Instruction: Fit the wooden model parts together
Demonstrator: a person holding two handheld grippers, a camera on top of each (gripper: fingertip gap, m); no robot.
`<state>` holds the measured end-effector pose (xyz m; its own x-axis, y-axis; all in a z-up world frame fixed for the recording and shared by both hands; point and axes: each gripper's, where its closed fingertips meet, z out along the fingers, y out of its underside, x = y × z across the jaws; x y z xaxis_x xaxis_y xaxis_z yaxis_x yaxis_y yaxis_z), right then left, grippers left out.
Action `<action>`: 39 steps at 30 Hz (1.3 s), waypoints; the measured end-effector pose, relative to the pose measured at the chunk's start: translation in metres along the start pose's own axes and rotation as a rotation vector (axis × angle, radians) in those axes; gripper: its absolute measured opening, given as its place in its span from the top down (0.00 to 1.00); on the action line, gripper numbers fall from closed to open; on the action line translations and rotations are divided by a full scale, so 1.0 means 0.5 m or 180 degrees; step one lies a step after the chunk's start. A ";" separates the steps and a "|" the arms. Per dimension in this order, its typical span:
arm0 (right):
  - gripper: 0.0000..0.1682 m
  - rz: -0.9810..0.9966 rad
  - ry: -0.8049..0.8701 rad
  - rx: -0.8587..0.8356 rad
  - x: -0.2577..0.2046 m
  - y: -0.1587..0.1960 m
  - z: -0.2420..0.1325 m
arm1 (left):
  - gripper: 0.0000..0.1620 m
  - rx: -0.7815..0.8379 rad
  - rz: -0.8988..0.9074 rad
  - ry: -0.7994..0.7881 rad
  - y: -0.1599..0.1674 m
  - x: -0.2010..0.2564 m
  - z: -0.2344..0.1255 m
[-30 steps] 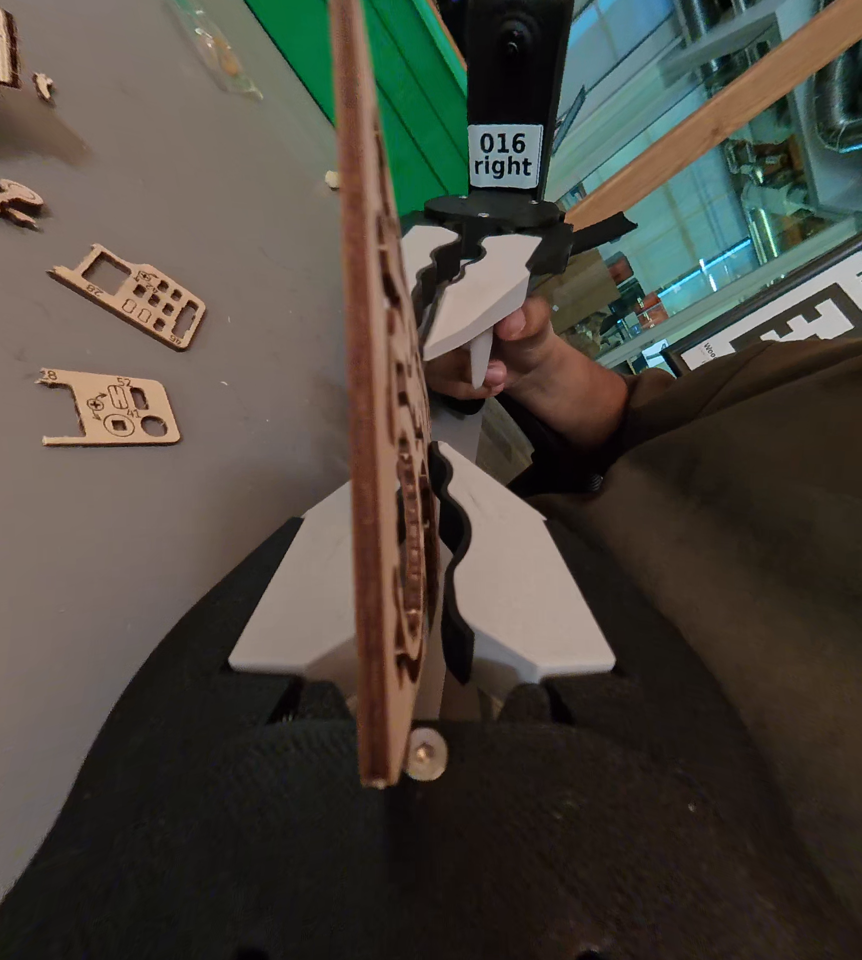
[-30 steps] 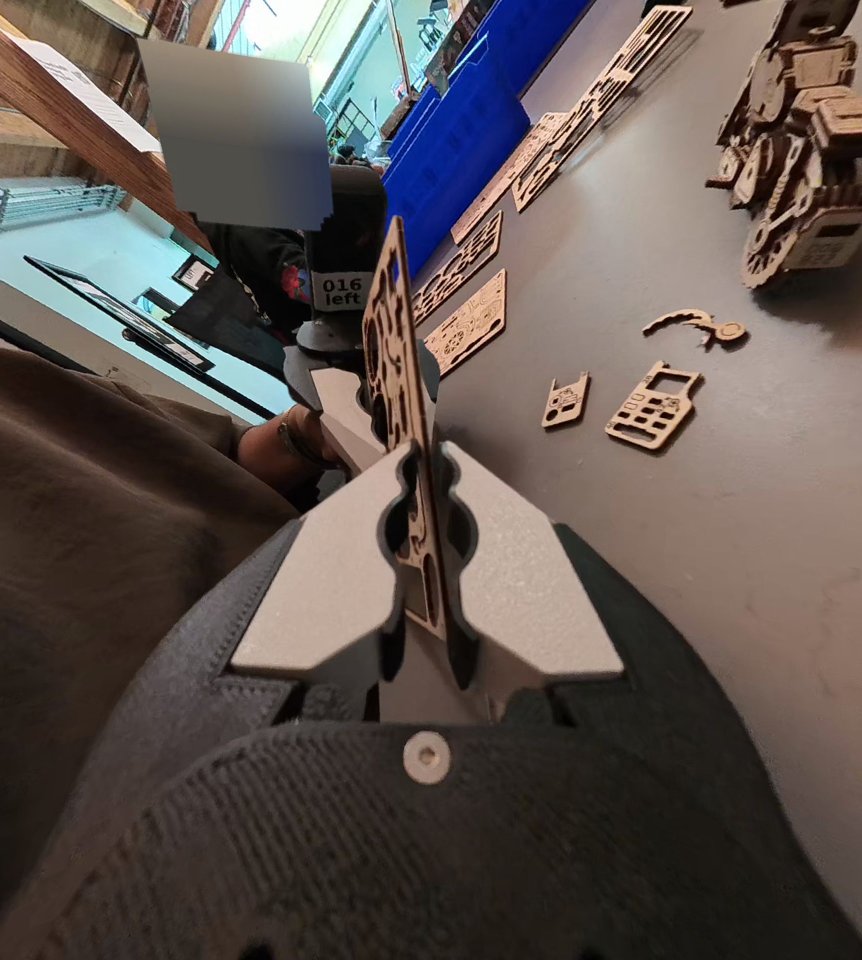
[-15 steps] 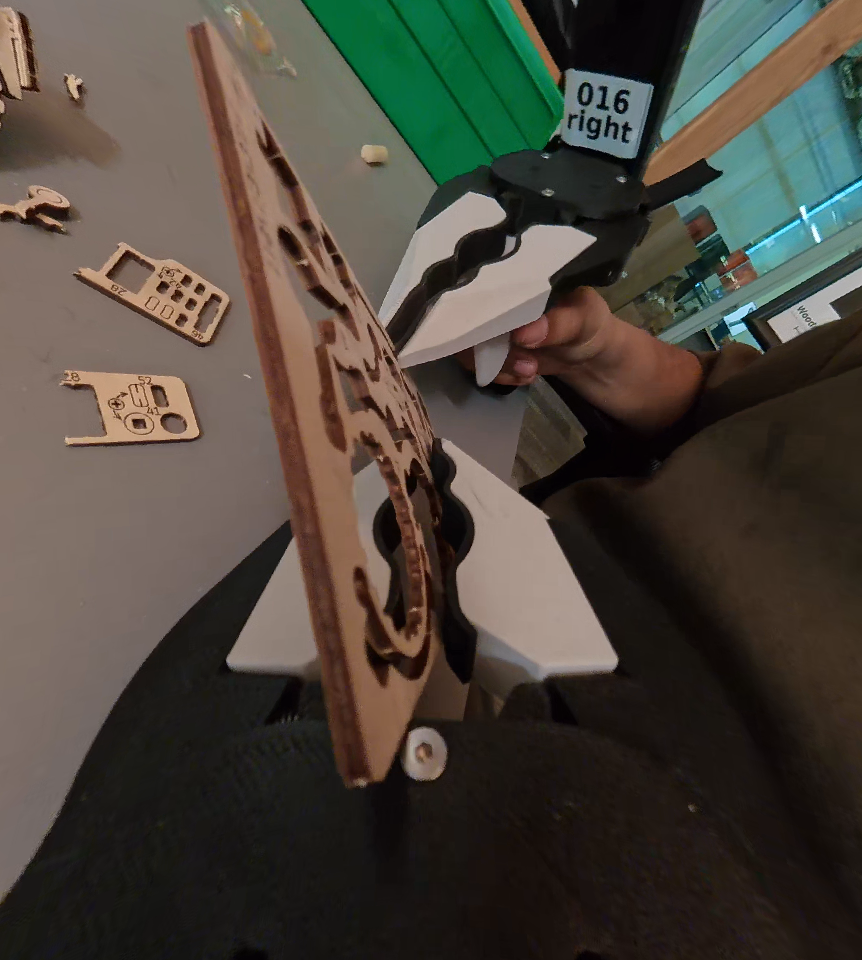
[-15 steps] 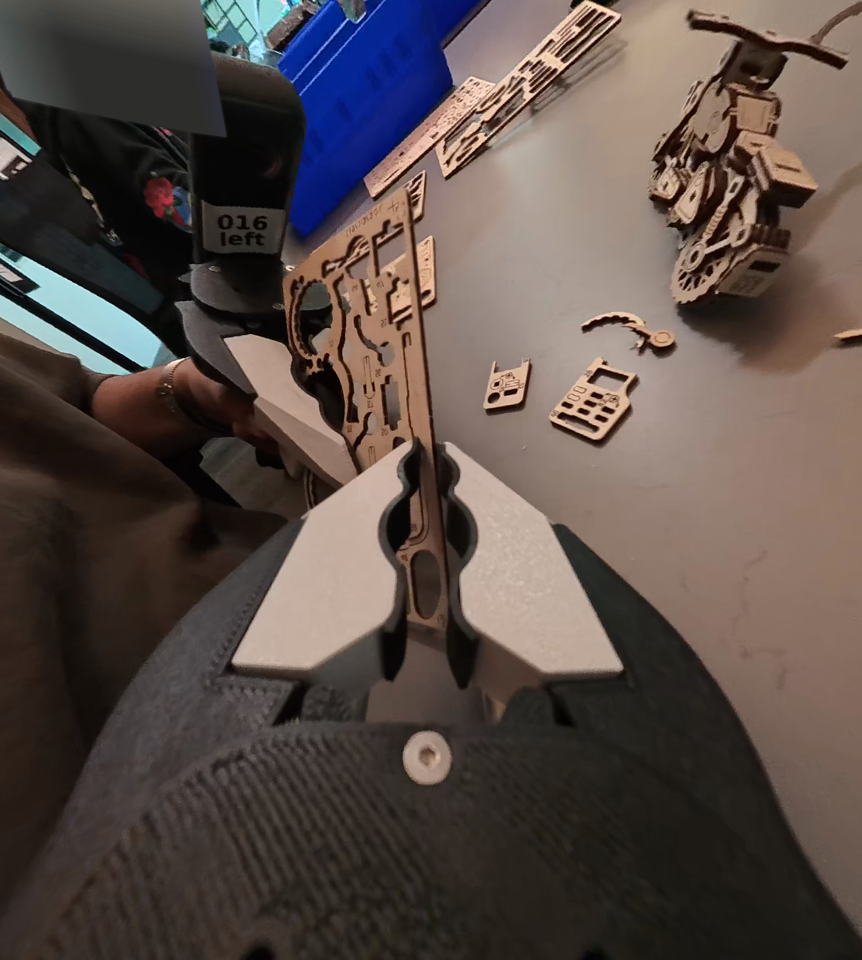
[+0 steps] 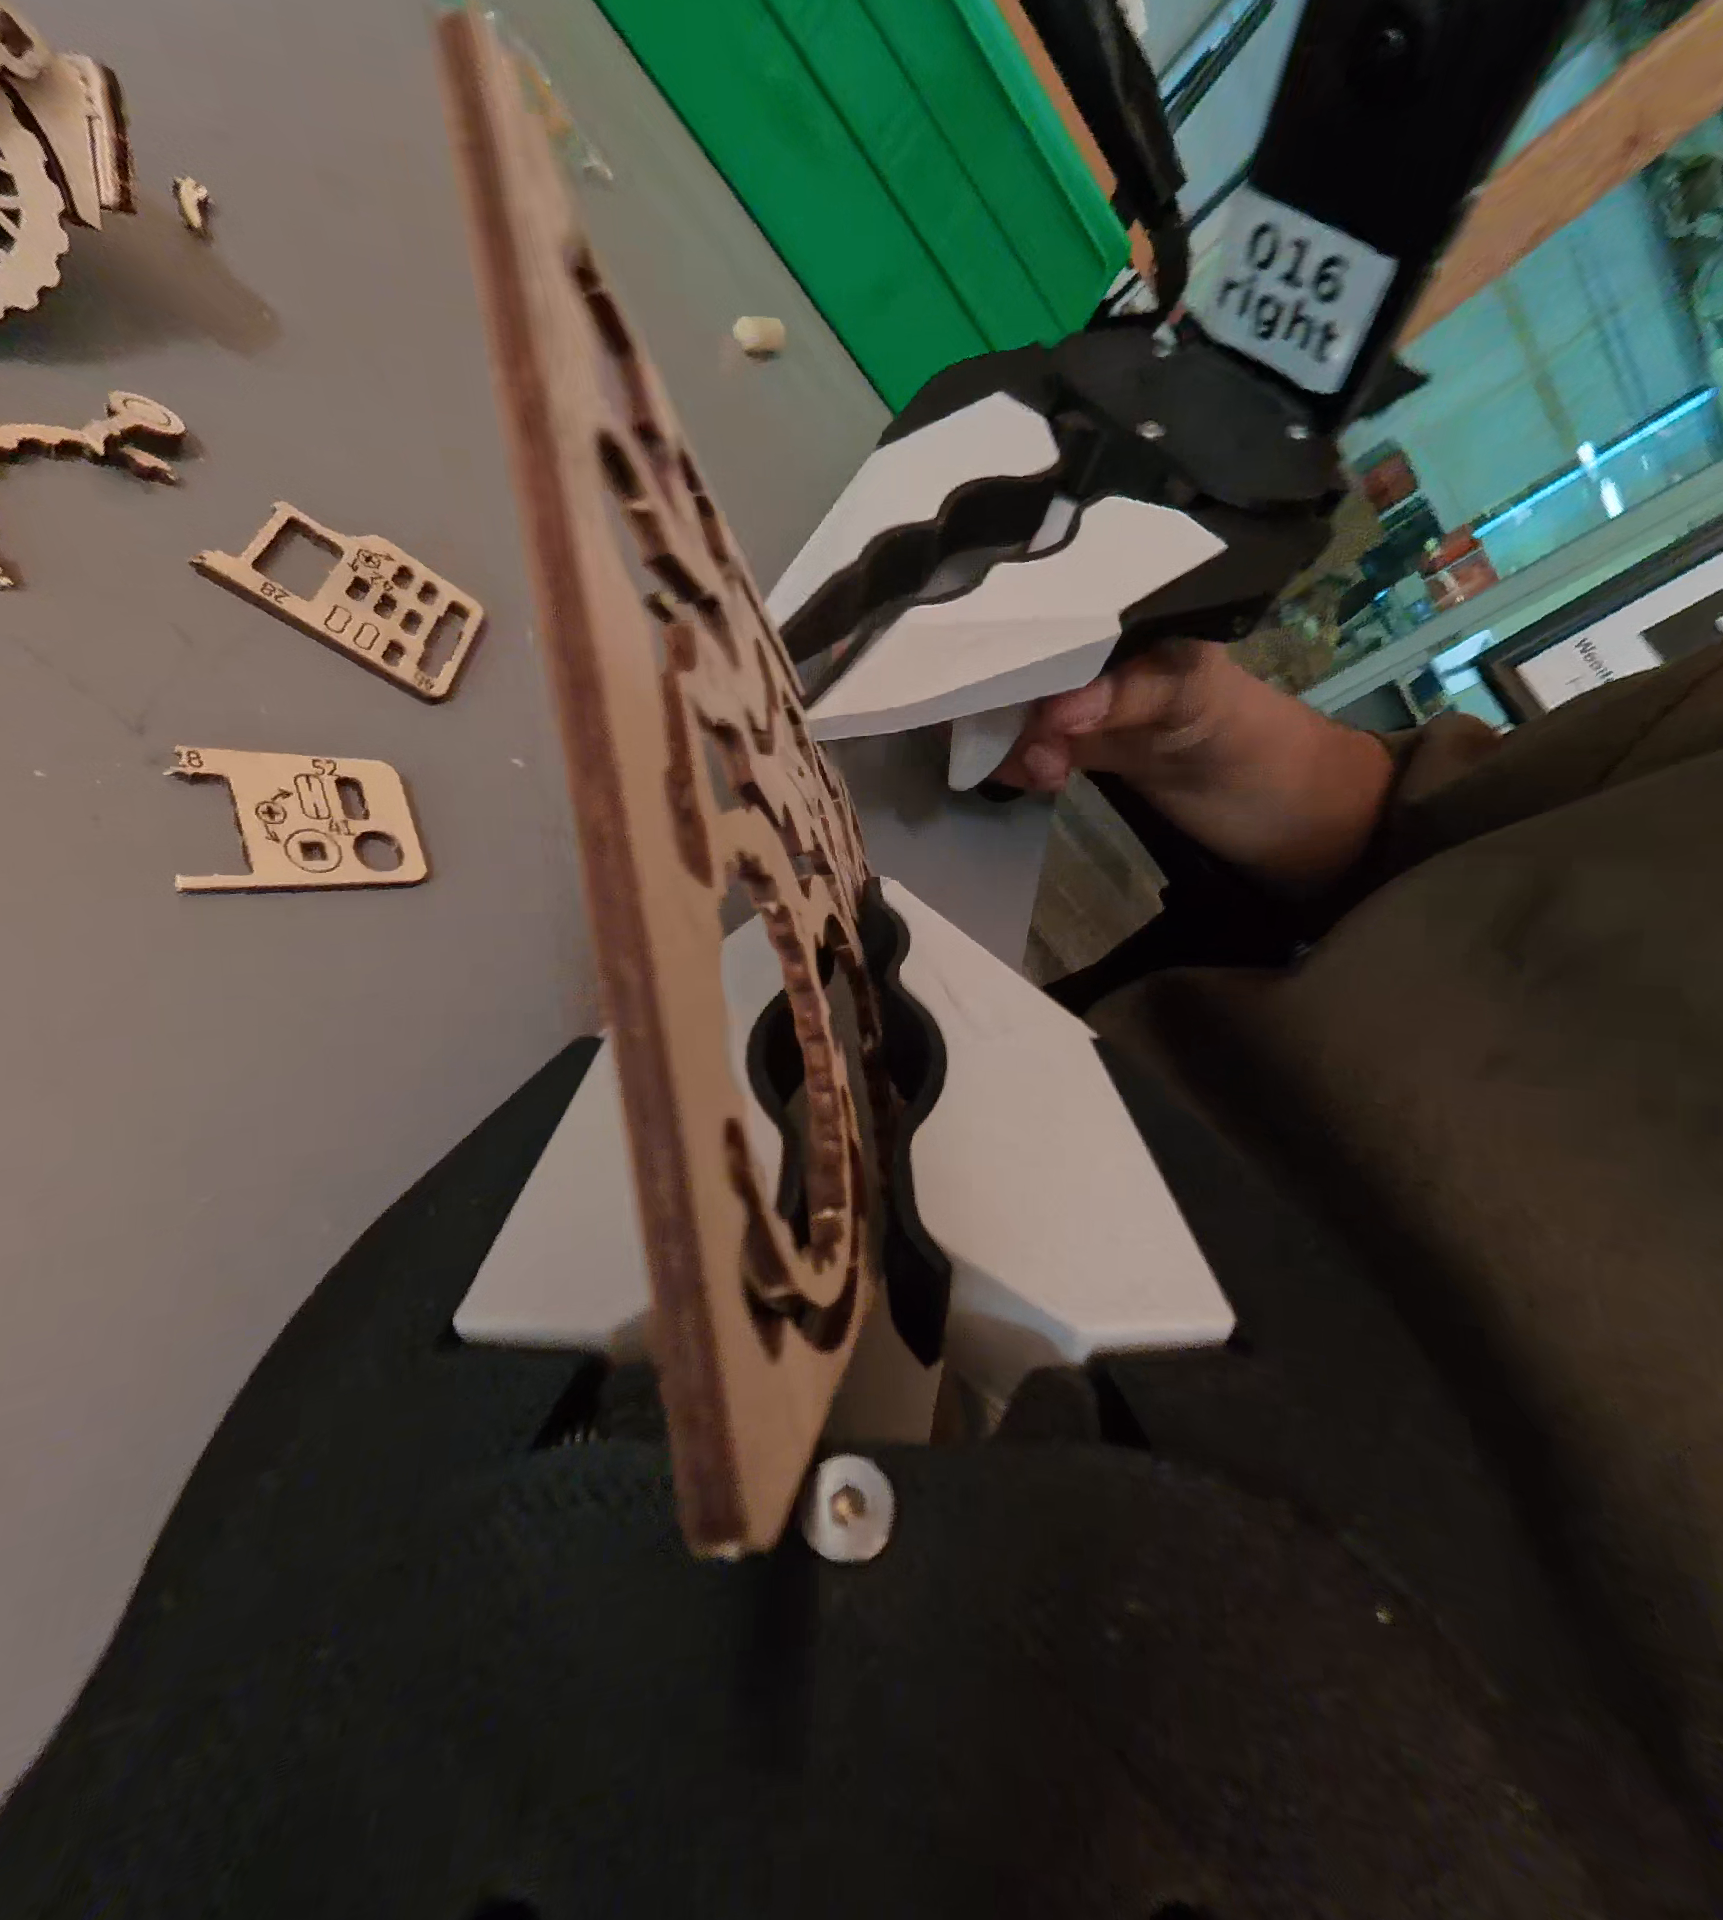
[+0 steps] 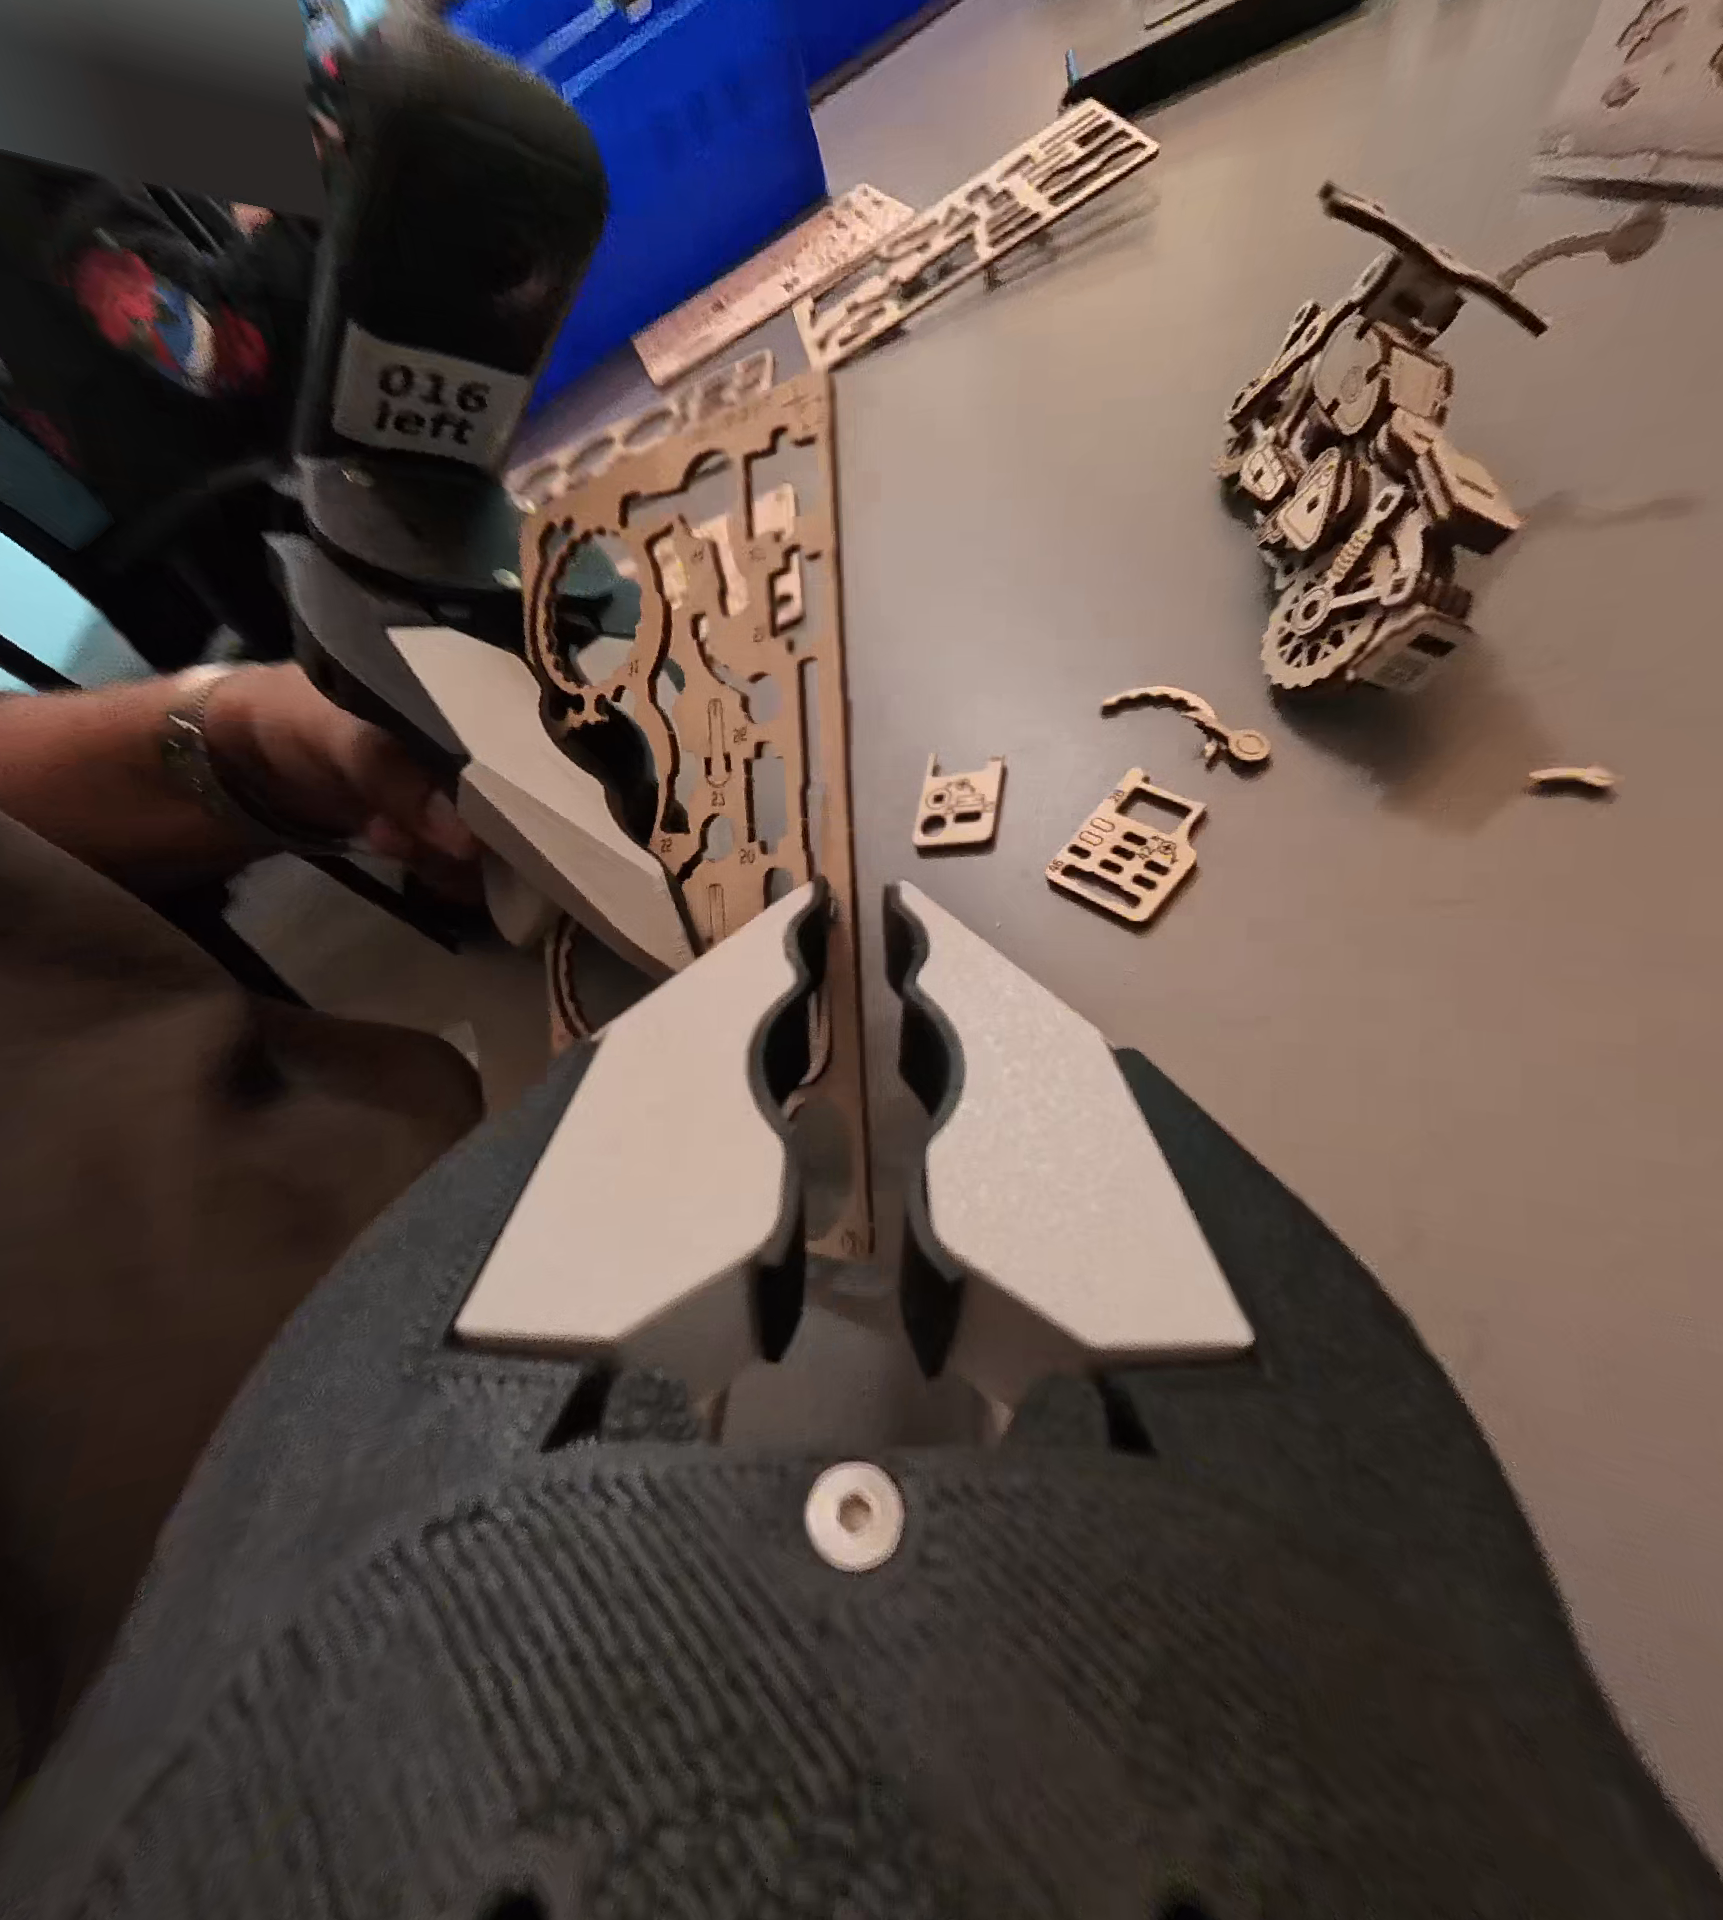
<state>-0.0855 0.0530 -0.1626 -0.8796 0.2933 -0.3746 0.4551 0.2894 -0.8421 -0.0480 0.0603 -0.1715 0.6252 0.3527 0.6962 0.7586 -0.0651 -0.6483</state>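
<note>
A thin laser-cut wooden sheet with many cut-outs stands on edge above the grey table. My left gripper is shut on its lower end. In the right wrist view the sheet runs up from between my right gripper's fingers. Those jaws stand apart, with a gap on each side of the sheet's edge. The left gripper clamps the sheet from the left. In the left wrist view the right gripper sits behind the sheet, slightly open.
On the table lie a keypad-shaped piece, a small notched plate and a curved toothed piece. A partly built wooden model stands further back. More part sheets and a blue bin lie beyond. A green bin is at the far edge. Left and right tips are no more than a few centimetres apart. The right tips stand about 7 cm off the small notched plate.
My right gripper's jaws have opened and let go of the sheet's edge. The sheet has swung to show more of its face. My left gripper still holds it.
</note>
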 end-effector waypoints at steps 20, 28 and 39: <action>0.95 0.0733 -0.0670 0.0033 -0.012 0.001 -0.017 | 1.00 0.0402 -0.0420 0.0293 -0.039 -0.005 -0.031; 0.97 0.0778 -0.0633 -0.0028 -0.001 0.008 -0.019 | 1.00 0.0324 -0.0330 0.0188 -0.031 -0.008 -0.025; 0.97 0.0599 -0.0539 -0.0248 0.001 0.028 -0.014 | 1.00 0.0186 -0.0096 0.0018 -0.018 -0.011 -0.016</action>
<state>-0.0786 0.0638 -0.1718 -0.7861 0.1939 -0.5869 0.6164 0.3153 -0.7215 -0.0568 0.0514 -0.1667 0.6033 0.3484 0.7174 0.7653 0.0003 -0.6437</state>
